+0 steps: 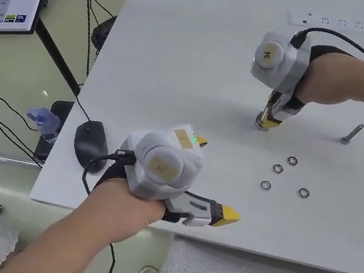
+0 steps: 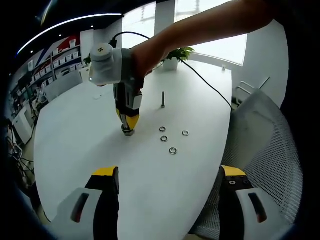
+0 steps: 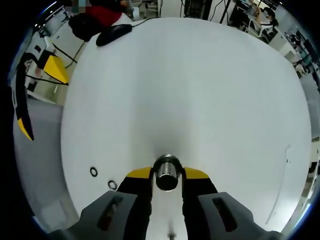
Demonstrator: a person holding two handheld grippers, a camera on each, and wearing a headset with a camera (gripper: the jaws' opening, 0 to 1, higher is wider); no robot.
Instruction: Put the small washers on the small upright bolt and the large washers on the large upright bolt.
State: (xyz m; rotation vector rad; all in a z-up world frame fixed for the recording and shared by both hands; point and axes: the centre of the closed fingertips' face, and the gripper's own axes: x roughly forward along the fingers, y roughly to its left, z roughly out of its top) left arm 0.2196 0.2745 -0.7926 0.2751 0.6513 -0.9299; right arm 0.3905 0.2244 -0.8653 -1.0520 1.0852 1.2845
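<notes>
My right gripper [image 1: 267,121] [image 3: 167,176] is shut on the large bolt [image 3: 167,172] [image 2: 128,132], which it holds upright with its lower end on the white table [image 1: 197,58]. The small bolt [image 1: 353,133] [image 2: 163,99] stands upright to its right, apart from it. Several washers [image 1: 278,169] [image 2: 164,139] lie flat and loose on the table between the bolts and the near edge; two washers [image 3: 94,171] lie left of the right gripper's jaws. My left gripper [image 1: 225,214] [image 2: 169,175] is open with nothing between its jaws, hovering by the near table edge, left of the washers.
A black mouse [image 1: 90,143] with its cable lies at the table's left edge. A white power strip [image 1: 337,20] sits at the far right. A mesh chair [image 1: 210,270] stands just below the near edge. A spray bottle [image 1: 45,122] is on the floor at left.
</notes>
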